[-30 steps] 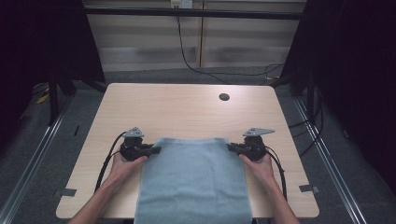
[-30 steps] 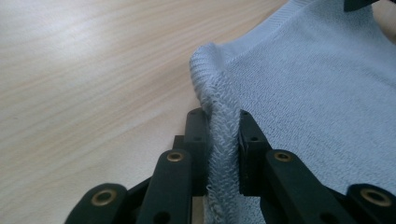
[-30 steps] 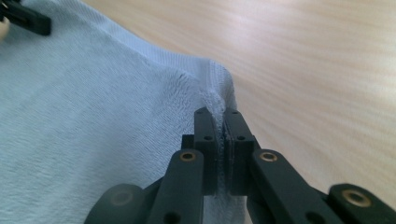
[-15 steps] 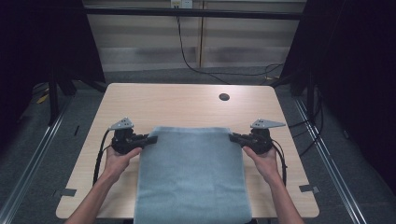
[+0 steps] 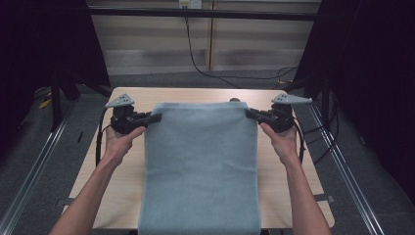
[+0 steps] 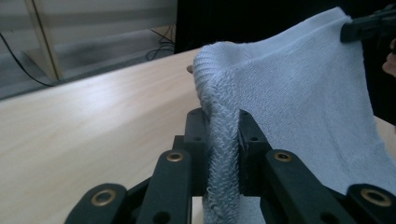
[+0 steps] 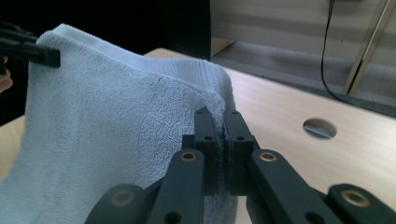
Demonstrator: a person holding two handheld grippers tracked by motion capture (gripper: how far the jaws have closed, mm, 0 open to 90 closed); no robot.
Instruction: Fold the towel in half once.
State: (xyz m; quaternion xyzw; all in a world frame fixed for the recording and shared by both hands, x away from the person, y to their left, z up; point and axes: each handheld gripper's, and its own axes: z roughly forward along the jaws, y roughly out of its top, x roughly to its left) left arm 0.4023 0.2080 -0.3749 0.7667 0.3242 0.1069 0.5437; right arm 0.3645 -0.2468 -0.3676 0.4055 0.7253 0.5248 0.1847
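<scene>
Pale blue terry cloth, a towel (image 5: pixel 200 166), is hanging stretched between the two grippers above the light wooden tabletop (image 5: pixel 122 171); its top edge is running level from one gripper to the other, and its lower part is draping toward the person and passing the near edge of the tabletop. The left gripper (image 5: pixel 155 117) is pinching the towel's upper left corner; in the left gripper view the thick hemmed edge is sitting bunched between the narrow jaws of the left gripper (image 6: pixel 223 154). The right gripper (image 5: pixel 248 113) is clamping the upper right corner, and in the right gripper view the jaws of the right gripper (image 7: pixel 223 154) are standing almost together with only a thin fold of cloth between them. Both hands are gripping from outside the cloth, well apart. Judged from this, the step in hand is the lift and spread of the towel by its two far corners, most likely ahead of a fold or a flat lay. The next move is calling for both corners to travel together at equal height, with tension kept across the top edge so the cloth is not sagging or twisting. A round cable hole (image 7: pixel 319 128) is showing in the tabletop beyond the right gripper.
</scene>
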